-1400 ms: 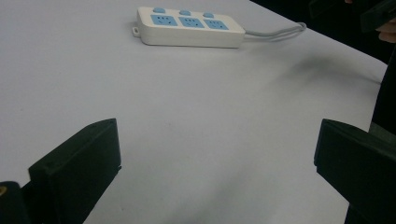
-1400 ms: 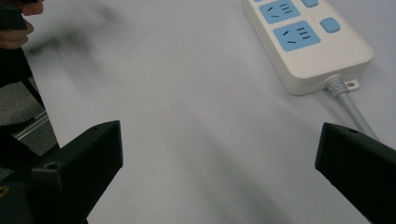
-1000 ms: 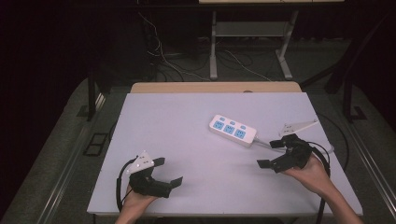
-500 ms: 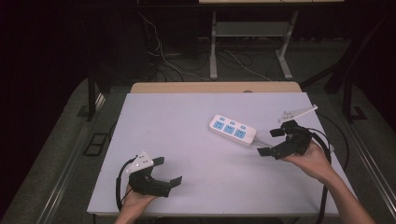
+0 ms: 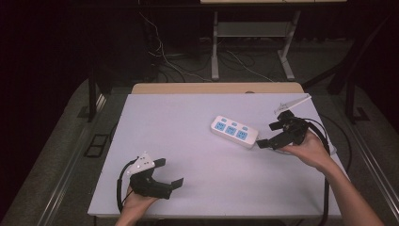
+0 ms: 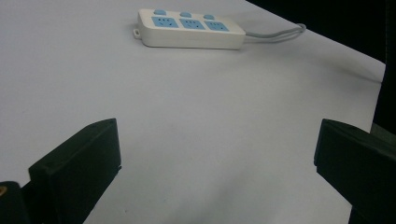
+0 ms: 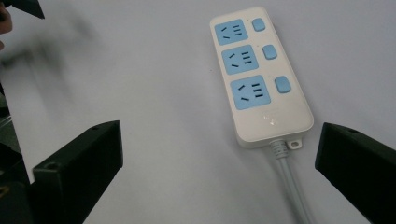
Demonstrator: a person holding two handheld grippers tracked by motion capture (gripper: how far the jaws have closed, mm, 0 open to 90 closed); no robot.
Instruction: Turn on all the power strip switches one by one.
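Observation:
A white power strip [image 5: 234, 131] with three blue sockets lies flat on the white table [image 5: 188, 122], right of centre. My right gripper [image 5: 271, 135] hovers open just past its right end, jaws wide with nothing between them. In the right gripper view the power strip [image 7: 257, 74] lies ahead, its grey cable [image 7: 292, 186] running toward the camera. My left gripper [image 5: 168, 173] rests open near the front left of the table. In the left gripper view the power strip [image 6: 190, 29] lies far ahead, well beyond the jaws.
A tan board [image 5: 216, 88] lines the table's far edge. Black cables [image 5: 329, 136] trail from the right gripper over the table's right edge. Desk legs [image 5: 215, 42] and floor cables [image 5: 179, 61] stand behind the table in the dark.
My right gripper has moved forward and left, toward the right end of the power strip. The left gripper has stayed in place.

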